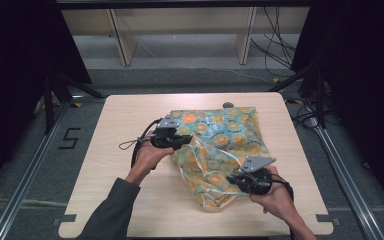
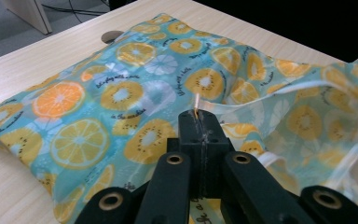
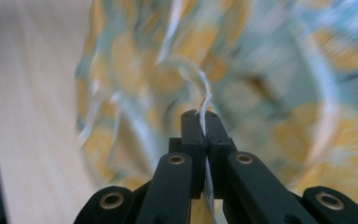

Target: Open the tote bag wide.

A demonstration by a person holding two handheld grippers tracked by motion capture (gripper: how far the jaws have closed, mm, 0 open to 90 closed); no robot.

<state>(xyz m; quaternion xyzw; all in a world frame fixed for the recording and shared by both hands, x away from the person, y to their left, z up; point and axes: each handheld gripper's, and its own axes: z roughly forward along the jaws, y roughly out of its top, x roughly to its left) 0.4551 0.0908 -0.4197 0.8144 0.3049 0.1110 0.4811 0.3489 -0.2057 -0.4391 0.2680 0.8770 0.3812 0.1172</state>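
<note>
High view showed your two hands working a fruit-print cloth bag point(image 1: 220, 135) spread across the wooden table point(image 1: 110, 150). Your left gripper point(image 1: 182, 141) sat at the bag's left edge, jaws clenched on a thin fold of the fabric, as your left gripper view confirmed point(image 2: 198, 114). Your right gripper point(image 1: 236, 178) was at the bag's near, crumpled end, jaws pinched together on a white trim strip point(image 3: 205, 105); the cloth beyond was blurred in your right gripper view. The bag's far part lay flat on the table.
</note>
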